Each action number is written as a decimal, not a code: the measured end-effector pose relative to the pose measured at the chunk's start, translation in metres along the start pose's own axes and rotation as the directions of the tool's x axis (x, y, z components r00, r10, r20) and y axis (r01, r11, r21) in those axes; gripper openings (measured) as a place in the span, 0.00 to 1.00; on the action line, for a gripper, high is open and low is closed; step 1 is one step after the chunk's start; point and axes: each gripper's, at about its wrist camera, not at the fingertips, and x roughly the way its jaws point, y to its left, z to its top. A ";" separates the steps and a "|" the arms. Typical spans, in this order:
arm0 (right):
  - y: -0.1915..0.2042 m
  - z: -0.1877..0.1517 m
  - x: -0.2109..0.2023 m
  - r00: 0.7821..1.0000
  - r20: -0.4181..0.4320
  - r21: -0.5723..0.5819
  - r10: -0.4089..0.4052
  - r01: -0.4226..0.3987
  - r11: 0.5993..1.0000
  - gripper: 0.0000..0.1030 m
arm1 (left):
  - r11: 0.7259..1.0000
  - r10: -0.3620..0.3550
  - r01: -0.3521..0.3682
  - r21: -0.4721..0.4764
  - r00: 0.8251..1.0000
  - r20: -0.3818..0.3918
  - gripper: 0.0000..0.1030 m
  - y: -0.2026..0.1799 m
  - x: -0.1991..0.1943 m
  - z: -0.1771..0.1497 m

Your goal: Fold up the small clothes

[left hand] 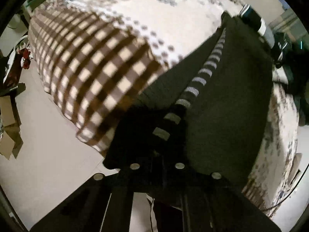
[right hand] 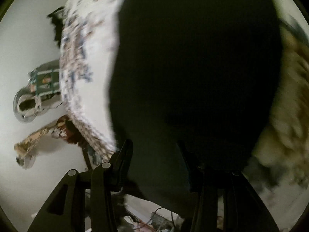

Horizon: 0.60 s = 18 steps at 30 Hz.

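A dark garment (left hand: 231, 89) with a white-striped side seam hangs stretched over the bed's corner. My left gripper (left hand: 156, 123) is shut on its lower edge, the striped seam running between the fingers. In the right wrist view the same dark garment (right hand: 193, 67) fills the middle of the frame. My right gripper (right hand: 154, 150) has its left finger (right hand: 123, 154) showing; the right finger is lost in the dark cloth, which lies between the jaws. The view is motion-blurred.
A bed with a white floral cover (left hand: 154, 15) and a brown checked blanket (left hand: 87, 63) lies ahead. Dark clothes (left hand: 285, 58) sit on the bed at right. Cardboard (left hand: 9, 131) stands on the pale floor at left. Cluttered items (right hand: 38, 89) lie beside the bed.
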 end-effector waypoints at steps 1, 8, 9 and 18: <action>-0.015 -0.006 -0.006 1.000 0.009 0.013 -0.014 0.014 1.000 0.46 | 1.000 -0.012 0.012 -0.003 1.000 0.006 0.04 0.002 -0.007 0.002; -0.062 -0.049 -0.006 1.000 0.001 0.091 0.030 -0.030 0.995 0.46 | 0.999 -0.050 0.050 -0.017 0.999 -0.003 0.05 0.037 -0.007 0.027; -0.065 -0.056 -0.002 0.999 -0.010 0.095 0.038 -0.037 0.995 0.48 | 0.997 -0.072 0.071 -0.012 0.997 -0.027 0.07 0.037 -0.004 0.028; -0.078 -0.153 0.048 0.992 -0.107 0.083 0.062 -0.053 0.995 0.56 | 0.984 -0.180 0.176 -0.041 0.971 -0.160 0.52 0.050 0.004 0.009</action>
